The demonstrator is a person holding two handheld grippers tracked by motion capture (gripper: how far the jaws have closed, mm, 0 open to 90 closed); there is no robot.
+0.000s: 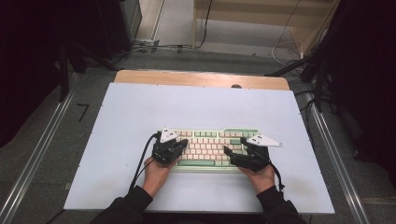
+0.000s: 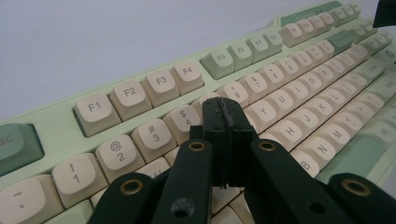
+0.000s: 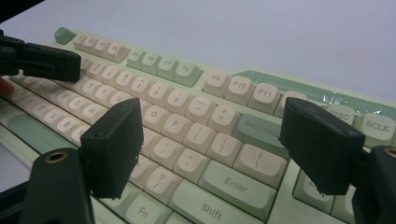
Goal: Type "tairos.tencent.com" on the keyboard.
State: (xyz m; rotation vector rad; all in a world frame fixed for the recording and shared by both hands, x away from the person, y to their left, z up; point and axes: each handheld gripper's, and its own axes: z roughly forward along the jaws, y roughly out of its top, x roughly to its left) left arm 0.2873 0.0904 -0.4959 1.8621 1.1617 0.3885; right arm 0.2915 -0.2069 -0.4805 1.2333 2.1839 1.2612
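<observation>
From above, a green and cream keyboard (image 1: 205, 148) is lying in the middle of the white table (image 1: 140, 112). The left gripper (image 1: 183, 142) and the right gripper (image 1: 227, 151) are hanging over its two ends.

In the left gripper view, the jaws are pressing together with nothing between them, above the number keys (image 2: 154, 133).

In the right gripper view, the jaws are standing wide apart over the Enter key (image 3: 236, 183), holding nothing.

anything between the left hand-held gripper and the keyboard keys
Nothing visible. The left hand-held gripper, jaws shut, hangs right over the number row of the pale green and cream plastic keyboard, near the 5 key.
</observation>
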